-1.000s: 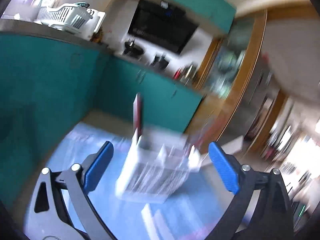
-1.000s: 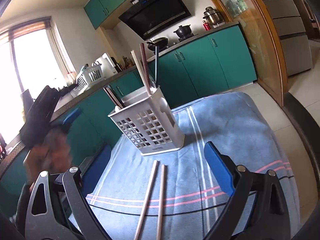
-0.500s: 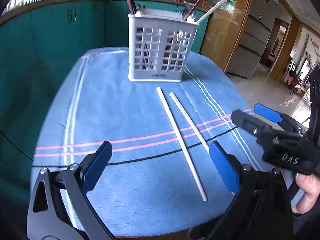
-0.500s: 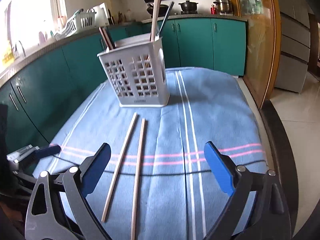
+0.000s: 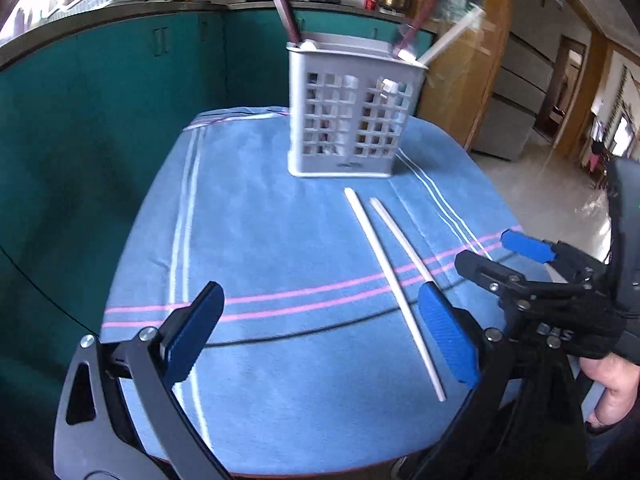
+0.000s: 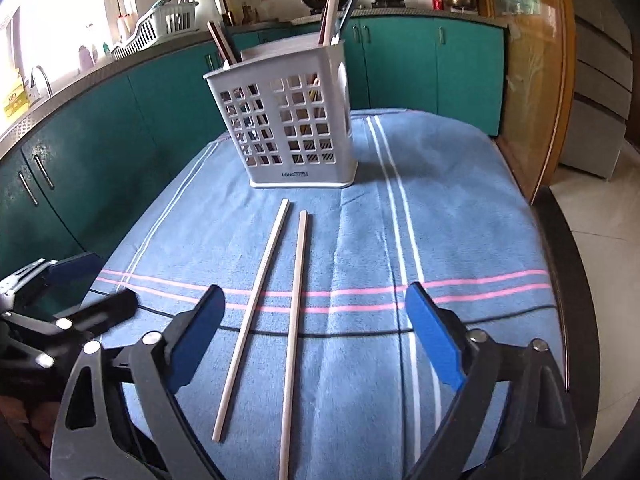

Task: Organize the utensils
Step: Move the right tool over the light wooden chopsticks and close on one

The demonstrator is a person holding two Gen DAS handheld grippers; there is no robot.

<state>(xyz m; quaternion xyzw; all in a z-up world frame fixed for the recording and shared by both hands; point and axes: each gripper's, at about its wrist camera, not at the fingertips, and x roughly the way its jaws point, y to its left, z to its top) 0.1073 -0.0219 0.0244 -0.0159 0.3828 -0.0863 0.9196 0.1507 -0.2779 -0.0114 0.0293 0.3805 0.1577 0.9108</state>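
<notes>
A white slotted utensil holder (image 5: pixel 346 114) (image 6: pixel 294 120) stands on the far part of the blue-clothed table and holds several utensils. Two pale chopsticks lie side by side in front of it: a left chopstick (image 6: pixel 256 300) (image 5: pixel 390 288) and a right chopstick (image 6: pixel 295 324) (image 5: pixel 398 234). My left gripper (image 5: pixel 320 340) is open and empty above the table's near edge, left of the chopsticks. My right gripper (image 6: pixel 314 338) is open and empty, low over the chopsticks' near halves. Each gripper shows in the other's view, the right gripper (image 5: pixel 516 258) and the left gripper (image 6: pixel 70 288).
The blue cloth (image 6: pixel 460 208) with white and pink stripes covers a small round table. Teal kitchen cabinets (image 5: pixel 120 92) (image 6: pixel 420 64) stand behind and to the left. A wooden glass door frame (image 6: pixel 532 72) and tiled floor lie to the right. A dish rack (image 6: pixel 160 28) sits on the counter.
The left gripper has swung down from looking at the cabinets and settled over the table's near edge. The right gripper has dropped closer over the chopsticks. Both stay open.
</notes>
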